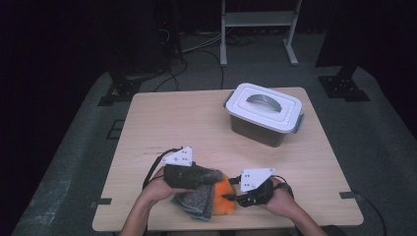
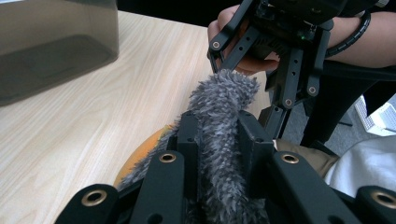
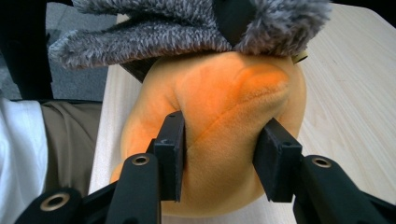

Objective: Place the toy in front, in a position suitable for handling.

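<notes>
Near the table's [image 1: 162, 118] front edge, the left gripper [image 2: 217, 140] clamps the grey fuzzy fabric [image 2: 219, 116] while the right gripper [image 3: 222, 154] pinches the orange plush [image 3: 224, 116]. To part them cleanly, hold the grey side fixed and draw the orange away slowly, low over the table.

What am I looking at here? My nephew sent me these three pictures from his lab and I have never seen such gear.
A person sits at a wooden table with a hand-held two-jaw gripper in each hand. The wide picture comes from a camera above; the other two come from cameras riding on each gripper, looking along its black jaws. The left gripper is clamped on a fuzzy grey cloth. The right gripper has its jaws pressed on an orange plush toy lying under that cloth. Farther back stands a lidded plastic box.
</notes>
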Demonstrator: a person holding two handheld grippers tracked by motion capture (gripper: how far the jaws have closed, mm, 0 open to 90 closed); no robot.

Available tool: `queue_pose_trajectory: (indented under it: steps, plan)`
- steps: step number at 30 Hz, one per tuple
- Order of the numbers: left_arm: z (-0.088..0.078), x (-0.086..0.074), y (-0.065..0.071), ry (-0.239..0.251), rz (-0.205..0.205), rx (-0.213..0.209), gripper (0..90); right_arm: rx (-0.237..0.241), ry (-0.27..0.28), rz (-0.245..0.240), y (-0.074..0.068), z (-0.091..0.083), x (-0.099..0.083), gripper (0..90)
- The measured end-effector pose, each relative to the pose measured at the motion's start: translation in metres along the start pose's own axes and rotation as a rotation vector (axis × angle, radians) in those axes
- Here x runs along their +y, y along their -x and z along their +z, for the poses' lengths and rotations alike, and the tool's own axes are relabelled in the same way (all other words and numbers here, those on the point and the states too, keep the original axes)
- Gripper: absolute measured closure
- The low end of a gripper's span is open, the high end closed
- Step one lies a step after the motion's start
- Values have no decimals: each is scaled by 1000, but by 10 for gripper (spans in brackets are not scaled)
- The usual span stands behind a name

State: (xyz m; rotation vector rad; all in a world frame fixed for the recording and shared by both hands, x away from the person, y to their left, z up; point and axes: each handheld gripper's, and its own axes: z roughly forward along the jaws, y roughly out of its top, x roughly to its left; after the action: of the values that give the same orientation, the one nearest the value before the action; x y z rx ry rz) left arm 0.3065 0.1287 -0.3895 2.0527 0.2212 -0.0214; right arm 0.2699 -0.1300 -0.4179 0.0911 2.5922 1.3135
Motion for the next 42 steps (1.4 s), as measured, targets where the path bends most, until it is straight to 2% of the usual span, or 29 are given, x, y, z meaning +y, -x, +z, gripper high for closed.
queue_pose_trajectory:
  steps: [5,10,11,12,13,14,17,20,21,23,25,28,29,31,34,37,42]
  plan:
    - [-5,-5,-4,-26,-9,17,737,-8,8,9,6,-5,0,595]
    - [-7,-14,-9,-41,-36,-6,738,-5,16,28,9,-9,-1,599]
    - [-7,-15,-9,-44,-41,-7,740,16,27,55,11,-8,-2,527]
    - [-6,-16,-10,-52,-44,-8,740,16,27,55,11,-8,-2,527]
    - [-5,-17,-10,-56,-45,-10,740,34,38,90,14,-7,-5,436]
    - [-5,-18,-10,-58,-50,-11,740,34,38,90,14,-7,-5,436]
    - [-5,-20,-12,-60,-54,-18,740,52,61,133,19,-7,-11,367]
    - [-5,-21,-12,-65,-51,-25,740,56,56,139,19,-3,-12,348]
    - [-5,-21,-12,-66,-53,-22,740,56,57,138,19,-2,-13,351]
    - [-4,-18,-11,-67,-54,-15,740,51,53,150,18,0,-12,419]
    - [-4,-13,-9,-69,-33,-10,740,37,43,122,15,0,-9,500]
    - [-5,-4,-5,-66,-3,2,740,29,39,88,9,-1,-2,568]
    - [-4,1,-1,-55,14,7,740,31,40,81,8,-1,-2,568]
    - [-3,3,1,-43,16,4,740,34,39,77,7,0,-1,568]
    - [2,9,6,-13,32,-19,739,45,36,69,3,4,0,564]
    - [5,10,7,-20,41,-17,738,42,20,49,0,6,2,572]
    - [4,2,1,-41,17,5,738,38,11,101,7,5,-3,598]
